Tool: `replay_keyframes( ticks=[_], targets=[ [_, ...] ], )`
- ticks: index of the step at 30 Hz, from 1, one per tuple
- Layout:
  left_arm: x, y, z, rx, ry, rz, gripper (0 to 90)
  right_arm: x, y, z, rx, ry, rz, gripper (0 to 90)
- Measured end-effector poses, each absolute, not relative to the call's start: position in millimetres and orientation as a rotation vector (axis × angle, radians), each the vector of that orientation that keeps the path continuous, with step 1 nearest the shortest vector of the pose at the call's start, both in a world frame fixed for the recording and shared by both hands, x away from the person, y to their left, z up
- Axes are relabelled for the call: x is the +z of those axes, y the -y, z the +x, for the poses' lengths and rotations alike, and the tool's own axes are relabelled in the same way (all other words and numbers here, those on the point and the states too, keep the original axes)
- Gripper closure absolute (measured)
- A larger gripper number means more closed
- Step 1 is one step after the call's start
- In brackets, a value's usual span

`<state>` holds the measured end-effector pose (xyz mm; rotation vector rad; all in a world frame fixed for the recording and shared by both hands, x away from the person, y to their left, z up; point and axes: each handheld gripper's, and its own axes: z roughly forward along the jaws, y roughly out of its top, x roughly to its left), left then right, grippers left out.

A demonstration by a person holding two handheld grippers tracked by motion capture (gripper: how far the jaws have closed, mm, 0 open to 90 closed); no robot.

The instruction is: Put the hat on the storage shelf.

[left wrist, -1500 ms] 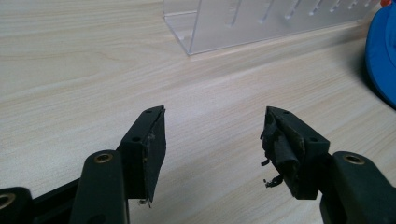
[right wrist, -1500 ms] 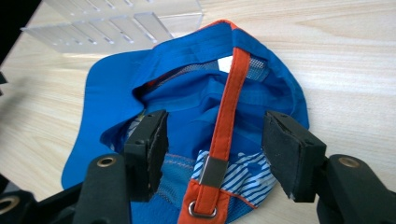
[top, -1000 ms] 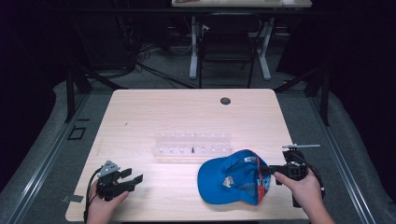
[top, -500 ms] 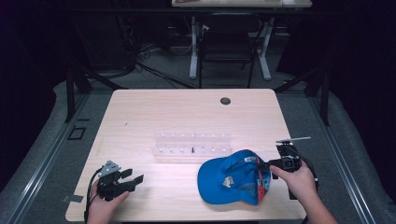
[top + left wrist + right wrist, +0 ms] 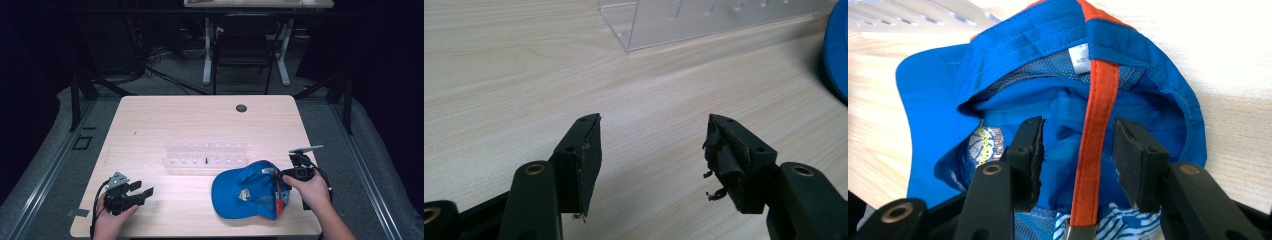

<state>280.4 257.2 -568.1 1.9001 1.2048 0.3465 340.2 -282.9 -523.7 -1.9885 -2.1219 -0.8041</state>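
Note:
A blue cap (image 5: pixel 240 192) with an orange strap (image 5: pixel 276 200) lies upside down at the table's front right. In the right gripper view the cap (image 5: pixel 1013 55) opens toward me, and its orange strap (image 5: pixel 1098 100) runs between the jaws. My right gripper (image 5: pixel 1078 127) is open with one jaw on each side of the strap, not pinching it. From above, the right gripper (image 5: pixel 279 175) sits at the cap's right edge and points left. My left gripper (image 5: pixel 142 188) rests at the front left, far from the cap. It is open (image 5: pixel 655 122) over bare wood with nothing between its jaws.
A clear plastic rack (image 5: pixel 207 155) with small pegs stands mid-table behind the cap, and its corner (image 5: pixel 704 20) lies ahead of the left gripper. A black round plug (image 5: pixel 241 108) sits in the wooden table (image 5: pixel 165 120) at the back. A chair and desk legs stand beyond the table.
My right gripper has moved left and slightly away from me, up to the cap's back opening around the strap. The left gripper has stayed still.

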Motion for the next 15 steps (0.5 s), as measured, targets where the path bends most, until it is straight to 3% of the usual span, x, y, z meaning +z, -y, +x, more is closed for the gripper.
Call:
replay_keyframes(
  ticks=[15],
  targets=[
    [-568.8, -256.0, 280.7, 0.343, -1.201, 1.909, 40.0, -530.8, 283.9, 343.4, -0.778, 2.076, -1.946, 66.3]
  ],
)
